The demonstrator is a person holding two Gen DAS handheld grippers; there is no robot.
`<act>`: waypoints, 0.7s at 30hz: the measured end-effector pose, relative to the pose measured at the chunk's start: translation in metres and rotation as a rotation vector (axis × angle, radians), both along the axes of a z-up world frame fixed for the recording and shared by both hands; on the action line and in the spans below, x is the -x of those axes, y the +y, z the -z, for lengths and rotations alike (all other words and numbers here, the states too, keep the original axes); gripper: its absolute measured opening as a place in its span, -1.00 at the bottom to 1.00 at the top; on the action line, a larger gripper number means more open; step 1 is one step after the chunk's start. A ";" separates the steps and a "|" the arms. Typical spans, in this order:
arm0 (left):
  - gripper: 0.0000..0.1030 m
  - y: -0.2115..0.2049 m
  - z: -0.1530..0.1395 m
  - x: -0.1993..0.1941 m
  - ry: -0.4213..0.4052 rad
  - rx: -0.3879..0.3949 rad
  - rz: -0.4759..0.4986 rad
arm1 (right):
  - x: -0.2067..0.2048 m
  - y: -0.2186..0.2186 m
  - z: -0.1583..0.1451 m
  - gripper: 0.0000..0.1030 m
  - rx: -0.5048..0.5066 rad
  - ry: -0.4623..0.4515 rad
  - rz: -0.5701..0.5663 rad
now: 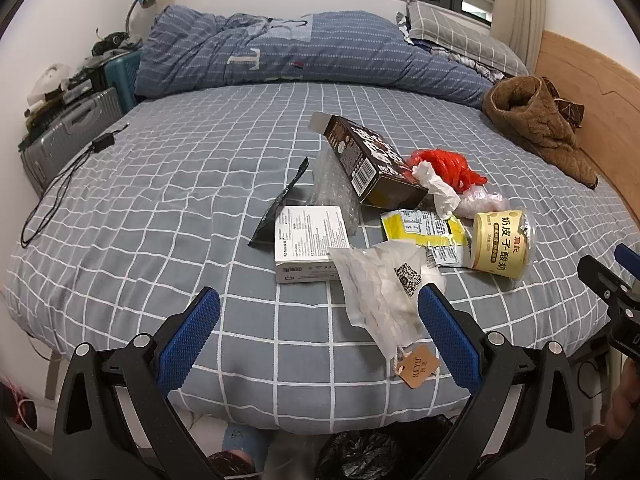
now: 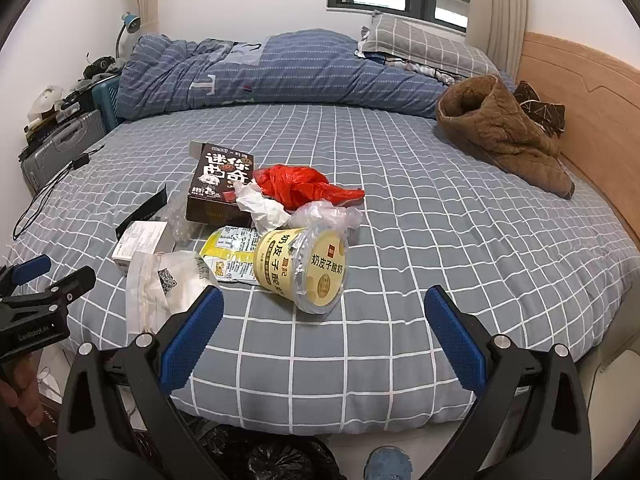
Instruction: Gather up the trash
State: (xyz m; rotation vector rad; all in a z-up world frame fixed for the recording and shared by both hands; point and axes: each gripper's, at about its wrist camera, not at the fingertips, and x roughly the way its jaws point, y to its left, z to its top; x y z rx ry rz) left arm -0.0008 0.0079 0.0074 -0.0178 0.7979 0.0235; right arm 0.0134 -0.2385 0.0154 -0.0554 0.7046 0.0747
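Trash lies clustered at frame centre on the bed [image 1: 160, 200]: yogurt cup [image 2: 308, 270], brown box [image 2: 218, 184], red bag [image 2: 298, 186], white pouch [image 1: 384, 300]. Your left claw [image 1: 320, 336] and right claw [image 2: 324, 334] both stand wide, holding nothing, at lower frame.

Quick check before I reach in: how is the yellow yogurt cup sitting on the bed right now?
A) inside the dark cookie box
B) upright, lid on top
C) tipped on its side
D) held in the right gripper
C: the yogurt cup lies on its side on the bed sheet, its foil-covered end facing the camera, apart from the open right gripper.
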 end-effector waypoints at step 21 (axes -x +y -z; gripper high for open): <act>0.89 -0.006 -0.004 0.000 0.007 0.008 0.019 | 0.001 -0.004 -0.003 0.86 0.000 -0.008 0.015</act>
